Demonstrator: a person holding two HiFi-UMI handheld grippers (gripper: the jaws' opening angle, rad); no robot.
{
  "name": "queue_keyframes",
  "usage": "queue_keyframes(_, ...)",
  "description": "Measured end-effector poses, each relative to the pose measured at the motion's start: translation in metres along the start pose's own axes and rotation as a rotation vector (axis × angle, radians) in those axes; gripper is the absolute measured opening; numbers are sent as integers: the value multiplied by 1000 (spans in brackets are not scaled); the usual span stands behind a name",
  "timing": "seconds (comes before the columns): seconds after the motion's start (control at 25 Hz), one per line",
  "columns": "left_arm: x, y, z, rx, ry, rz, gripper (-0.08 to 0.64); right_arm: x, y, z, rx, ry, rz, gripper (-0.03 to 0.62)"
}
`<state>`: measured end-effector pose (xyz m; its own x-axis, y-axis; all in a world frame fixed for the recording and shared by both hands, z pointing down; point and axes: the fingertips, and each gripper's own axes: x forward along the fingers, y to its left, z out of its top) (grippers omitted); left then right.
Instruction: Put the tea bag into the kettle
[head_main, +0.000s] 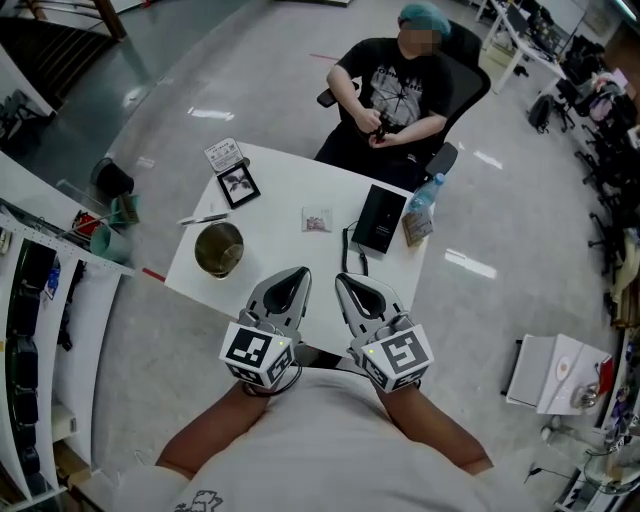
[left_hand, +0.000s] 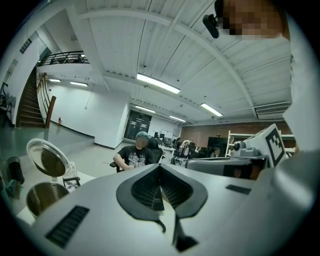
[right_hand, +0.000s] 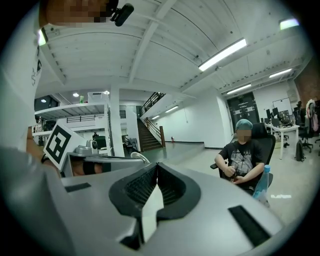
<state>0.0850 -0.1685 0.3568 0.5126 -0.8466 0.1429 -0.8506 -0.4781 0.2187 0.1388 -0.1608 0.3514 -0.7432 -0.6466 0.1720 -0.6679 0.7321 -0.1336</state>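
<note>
The tea bag (head_main: 317, 220), a small pale packet, lies flat near the middle of the white table (head_main: 290, 190). The metal kettle (head_main: 218, 248) stands at the table's near left with its lid swung up; in the left gripper view the kettle (left_hand: 42, 196) sits low at the left. My left gripper (head_main: 291, 283) and right gripper (head_main: 351, 287) hover side by side over the table's near edge, both shut and empty. The jaw tips meet in the left gripper view (left_hand: 160, 168) and in the right gripper view (right_hand: 156, 168). Both are well short of the tea bag.
A black box (head_main: 379, 218) and a water bottle (head_main: 421, 208) stand right of the tea bag. A framed picture (head_main: 238, 184), a card (head_main: 223, 154) and a pen (head_main: 204, 219) lie at the left. A person (head_main: 400, 95) sits in a chair across the table.
</note>
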Motion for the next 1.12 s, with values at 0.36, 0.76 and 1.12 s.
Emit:
queue_keyframes(0.36,40,41,-16,-42,49,24,9,46,-32,-20,33,58,7,12)
queue_keyframes(0.76,96,95,-57,-103,157,-2,9,109,-73,-62,101,153,-16,12)
queue_keyframes(1.12,140,132,-105,-131,247,-24,9,158,-123,-121,96,226,-85,37)
